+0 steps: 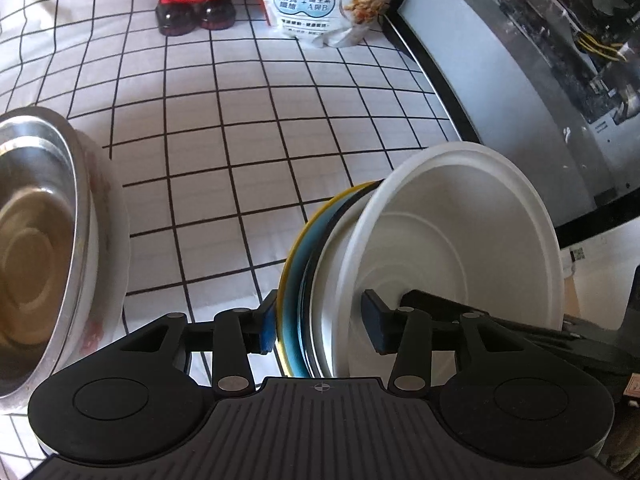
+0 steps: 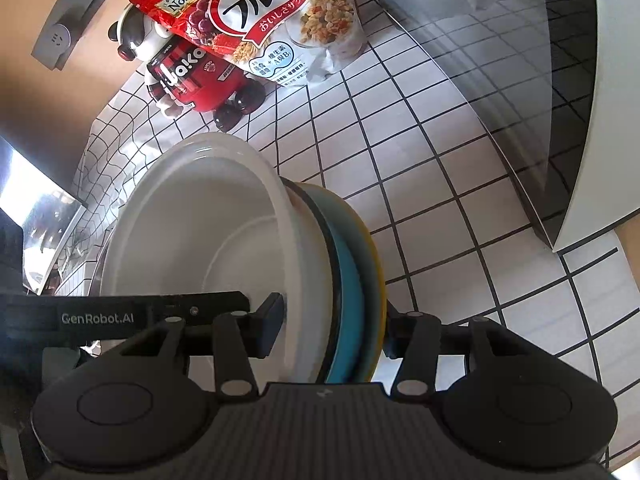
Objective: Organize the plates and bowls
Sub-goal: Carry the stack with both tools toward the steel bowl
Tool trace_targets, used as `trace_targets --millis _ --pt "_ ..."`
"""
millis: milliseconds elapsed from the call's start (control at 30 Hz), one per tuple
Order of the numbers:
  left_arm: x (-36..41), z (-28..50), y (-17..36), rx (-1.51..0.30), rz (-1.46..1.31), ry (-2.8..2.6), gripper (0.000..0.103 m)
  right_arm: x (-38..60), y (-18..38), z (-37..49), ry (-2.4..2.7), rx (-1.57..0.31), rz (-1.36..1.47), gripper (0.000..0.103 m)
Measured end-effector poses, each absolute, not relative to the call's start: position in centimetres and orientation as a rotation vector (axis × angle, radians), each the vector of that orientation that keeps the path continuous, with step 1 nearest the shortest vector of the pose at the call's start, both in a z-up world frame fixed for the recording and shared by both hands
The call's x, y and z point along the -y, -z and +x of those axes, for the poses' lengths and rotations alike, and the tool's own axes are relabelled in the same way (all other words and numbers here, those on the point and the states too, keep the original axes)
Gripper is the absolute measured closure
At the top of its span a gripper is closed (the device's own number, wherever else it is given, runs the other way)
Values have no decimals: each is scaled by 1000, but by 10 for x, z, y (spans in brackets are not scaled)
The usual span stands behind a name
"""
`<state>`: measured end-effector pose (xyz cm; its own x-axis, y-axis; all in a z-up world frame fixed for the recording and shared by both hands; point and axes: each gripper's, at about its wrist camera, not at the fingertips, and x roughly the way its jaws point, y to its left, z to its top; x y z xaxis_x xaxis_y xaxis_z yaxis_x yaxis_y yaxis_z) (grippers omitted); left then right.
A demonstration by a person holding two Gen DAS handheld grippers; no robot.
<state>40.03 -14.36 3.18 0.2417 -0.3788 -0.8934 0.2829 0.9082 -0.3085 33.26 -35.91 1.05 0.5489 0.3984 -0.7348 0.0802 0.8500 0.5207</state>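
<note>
A stack of dishes is held on edge between both grippers: a white bowl [image 1: 460, 232] nested in a white plate, then a dark, a blue and a yellow plate [image 1: 290, 280]. My left gripper [image 1: 322, 326] is shut on the stack's rim, one finger inside the bowl, one behind the yellow plate. My right gripper [image 2: 330, 330] is shut on the same stack [image 2: 224, 240] from the opposite side. A steel bowl [image 1: 36, 232] sits in a white floral plate at the left of the left wrist view.
The table has a white cloth with a black grid [image 1: 240, 128]. At the back stand a red panda-shaped jar [image 2: 188, 76] and a cereal bag [image 2: 272, 16]. A glass-fronted computer case [image 1: 540, 80] stands along the right. A black-and-white panel [image 2: 580, 100] borders the right wrist view.
</note>
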Motion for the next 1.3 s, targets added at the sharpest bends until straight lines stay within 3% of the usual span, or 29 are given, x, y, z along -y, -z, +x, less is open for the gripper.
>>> trace_targets --millis 400,567,1300 --pt "138 400 -20 -1335 -164 504 50 352 -16 332 -175 -979 458 51" --pt "143 392 -24 -1272 -152 451 47 360 -13 333 -192 -992 499 51" --pt "141 390 -28 -1274 -195 431 50 362 -12 334 -200 -1065 571 52"
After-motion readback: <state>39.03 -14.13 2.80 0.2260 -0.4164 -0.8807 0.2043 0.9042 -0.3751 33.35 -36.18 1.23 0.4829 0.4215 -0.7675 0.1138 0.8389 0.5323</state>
